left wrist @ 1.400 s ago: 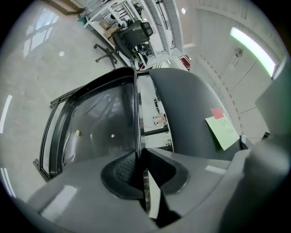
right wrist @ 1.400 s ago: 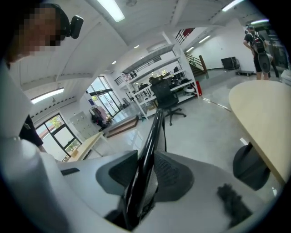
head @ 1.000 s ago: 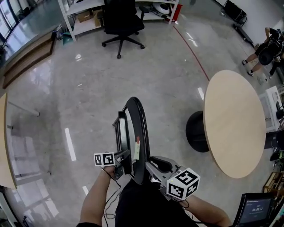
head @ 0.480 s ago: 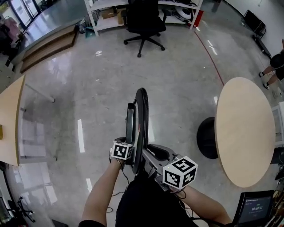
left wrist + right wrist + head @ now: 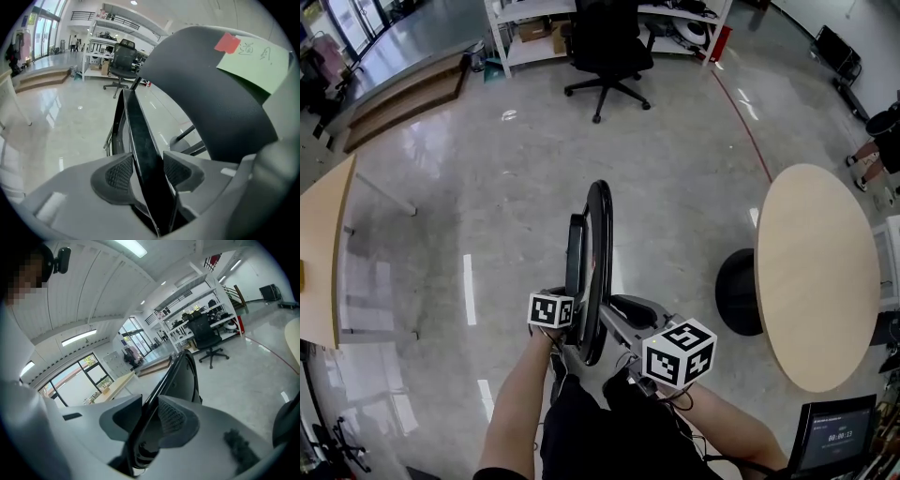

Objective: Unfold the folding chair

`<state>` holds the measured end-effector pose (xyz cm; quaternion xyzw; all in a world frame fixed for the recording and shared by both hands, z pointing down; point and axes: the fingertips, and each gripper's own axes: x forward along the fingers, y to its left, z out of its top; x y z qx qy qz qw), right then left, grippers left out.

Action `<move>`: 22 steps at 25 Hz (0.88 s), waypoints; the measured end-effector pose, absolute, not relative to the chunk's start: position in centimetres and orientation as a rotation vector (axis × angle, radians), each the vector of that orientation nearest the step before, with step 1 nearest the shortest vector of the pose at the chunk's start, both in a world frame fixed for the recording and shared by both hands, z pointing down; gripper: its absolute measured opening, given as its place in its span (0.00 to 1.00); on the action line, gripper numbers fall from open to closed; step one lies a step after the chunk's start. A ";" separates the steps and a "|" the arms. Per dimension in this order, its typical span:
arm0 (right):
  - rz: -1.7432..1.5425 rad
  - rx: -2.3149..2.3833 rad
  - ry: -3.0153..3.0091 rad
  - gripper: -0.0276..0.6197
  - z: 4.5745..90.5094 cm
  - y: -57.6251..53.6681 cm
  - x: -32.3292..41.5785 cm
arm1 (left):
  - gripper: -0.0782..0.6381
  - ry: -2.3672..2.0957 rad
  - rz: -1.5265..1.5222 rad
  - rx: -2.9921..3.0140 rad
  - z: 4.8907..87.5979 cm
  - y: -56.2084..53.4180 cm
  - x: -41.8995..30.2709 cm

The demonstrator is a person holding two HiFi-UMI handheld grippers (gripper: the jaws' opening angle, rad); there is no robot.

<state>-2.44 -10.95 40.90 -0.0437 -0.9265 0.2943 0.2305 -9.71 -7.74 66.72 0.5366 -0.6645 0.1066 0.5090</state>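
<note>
"Where's the folding chair (image 5: 598, 253)?"

"Standing folded and edge-on on the floor (image 5: 487, 187), left of the round table (image 5: 816, 281)."

"Have they got hold of it?"

"The right hand-held gripper (image 5: 148, 401) is clamped on its frame tube (image 5: 164, 376). The left hand-held gripper (image 5: 149, 166) has just been closing, and its pads now grasp the flat black panel (image 5: 140, 140)."

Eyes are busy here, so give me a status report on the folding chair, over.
Left tongs just closing on folding chair's flat panel; right tongs clamped on its frame tube. Chair upright, still folded. Round table stands apart.
</note>
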 end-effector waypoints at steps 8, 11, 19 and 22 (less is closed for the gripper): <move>0.819 0.059 -2.572 0.21 40.8 -8.5 -2.8 | 0.40 -1.569 0.157 1.359 66.8 -5.7 -9.7; 0.832 0.225 -2.579 0.21 40.6 -8.9 -2.9 | 0.40 -1.538 0.141 1.395 66.6 -6.1 -9.7; 0.560 0.401 -2.555 0.32 42.1 -4.2 -6.0 | 0.40 -1.431 0.125 1.488 67.0 -4.2 -11.9; 0.424 0.479 -2.461 0.32 43.6 -3.9 -5.5 | 0.40 -1.420 0.157 1.481 66.8 -4.9 -11.3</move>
